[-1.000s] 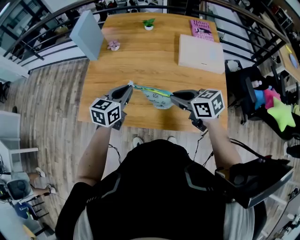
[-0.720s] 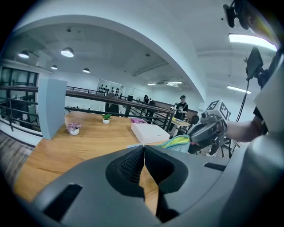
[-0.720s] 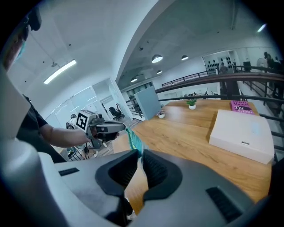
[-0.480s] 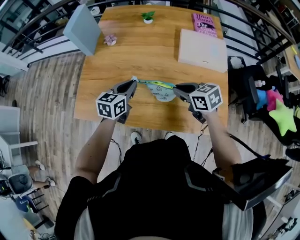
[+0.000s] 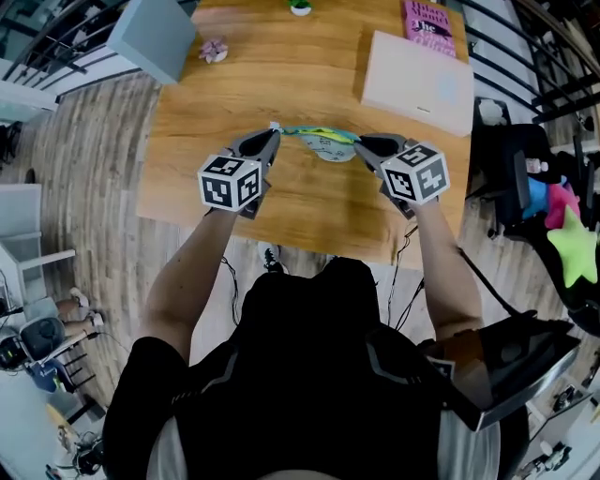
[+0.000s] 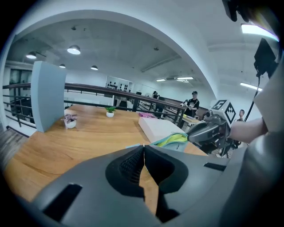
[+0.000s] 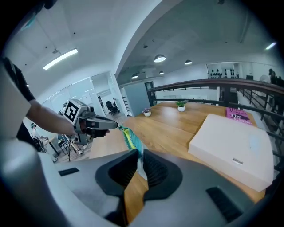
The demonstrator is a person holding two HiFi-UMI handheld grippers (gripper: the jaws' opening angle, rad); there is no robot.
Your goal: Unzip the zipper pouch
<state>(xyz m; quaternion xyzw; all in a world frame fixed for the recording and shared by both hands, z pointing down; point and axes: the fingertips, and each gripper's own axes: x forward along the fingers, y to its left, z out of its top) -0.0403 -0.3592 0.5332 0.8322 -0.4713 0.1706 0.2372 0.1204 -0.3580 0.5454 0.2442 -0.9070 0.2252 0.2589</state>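
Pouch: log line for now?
pouch: stretched between both | left hand-held gripper: shut on pouch end | right hand-held gripper: shut on pouch

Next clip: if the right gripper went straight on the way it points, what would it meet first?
The zipper pouch held in its fingers; past it, probably just table, with the left gripper off to one side.

No lettering legible; pink book [image 5: 433,19], upper right of the head view: dark title print, blurred beyond reading; white flat box [image 5: 419,82] beside it: small dark mark, illegible.
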